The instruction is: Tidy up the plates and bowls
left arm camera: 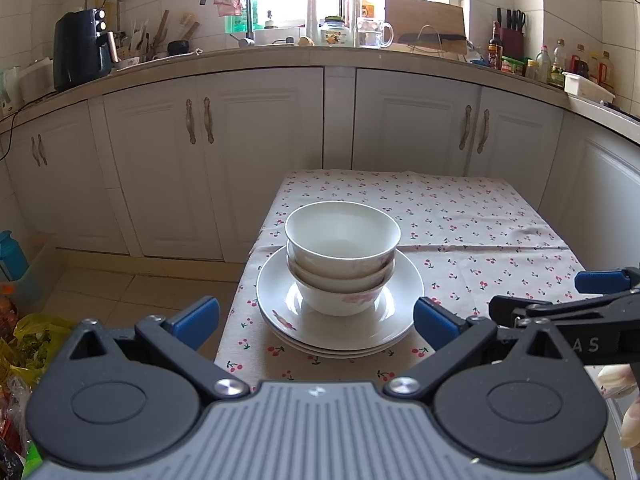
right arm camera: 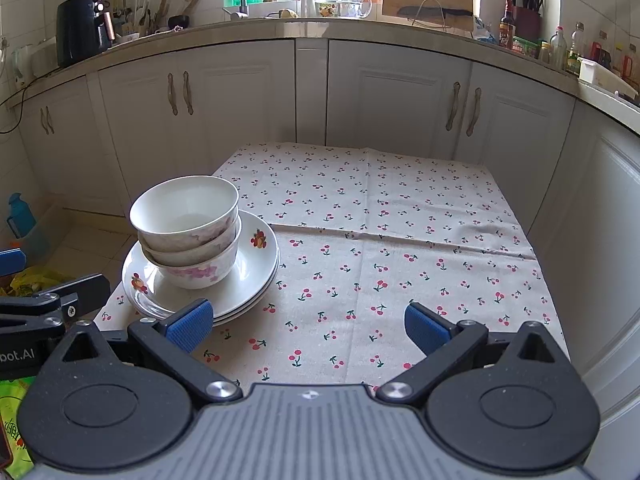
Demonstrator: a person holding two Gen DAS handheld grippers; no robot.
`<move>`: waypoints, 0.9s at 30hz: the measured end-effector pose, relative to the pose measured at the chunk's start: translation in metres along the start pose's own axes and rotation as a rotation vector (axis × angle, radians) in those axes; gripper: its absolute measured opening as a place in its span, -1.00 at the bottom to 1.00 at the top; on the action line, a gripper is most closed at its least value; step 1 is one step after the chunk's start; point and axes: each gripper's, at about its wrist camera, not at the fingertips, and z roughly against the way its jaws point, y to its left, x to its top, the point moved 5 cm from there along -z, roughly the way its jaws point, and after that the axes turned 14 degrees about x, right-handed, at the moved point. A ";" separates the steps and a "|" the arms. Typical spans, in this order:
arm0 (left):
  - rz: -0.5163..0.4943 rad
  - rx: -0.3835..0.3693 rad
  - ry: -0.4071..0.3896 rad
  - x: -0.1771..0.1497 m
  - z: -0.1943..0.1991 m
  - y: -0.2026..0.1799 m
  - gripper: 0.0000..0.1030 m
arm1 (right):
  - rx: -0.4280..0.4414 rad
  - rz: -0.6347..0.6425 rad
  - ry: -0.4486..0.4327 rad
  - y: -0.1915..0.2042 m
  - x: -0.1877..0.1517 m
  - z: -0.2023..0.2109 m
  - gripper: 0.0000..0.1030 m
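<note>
Three nested white bowls [left arm camera: 342, 256] with pink flowers stand on a stack of white plates [left arm camera: 400, 308] at the near left of a table with a cherry-print cloth [left arm camera: 460, 232]. My left gripper [left arm camera: 316, 316] is open and empty, its blue pads on either side of the stack, just short of it. The right wrist view shows the bowls [right arm camera: 186, 232] and plates [right arm camera: 256, 264] at the left. My right gripper [right arm camera: 308, 326] is open and empty above the cloth [right arm camera: 380, 240], to the right of the stack. It also shows in the left wrist view at the right edge [left arm camera: 560, 300].
White kitchen cabinets [left arm camera: 256, 152] and a cluttered counter with a sink tap [left arm camera: 248, 16], a black air fryer [left arm camera: 82, 48] and bottles [left arm camera: 560, 64] run behind the table. Bags [left arm camera: 32, 344] lie on the floor at the left.
</note>
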 end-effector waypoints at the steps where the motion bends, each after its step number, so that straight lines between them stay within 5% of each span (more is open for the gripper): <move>1: 0.000 0.001 0.002 0.000 0.000 0.000 0.99 | -0.001 -0.001 0.001 0.000 0.000 0.000 1.00; 27: 0.000 -0.008 0.016 0.001 -0.003 -0.001 0.99 | -0.016 -0.007 0.010 -0.002 0.000 -0.002 1.00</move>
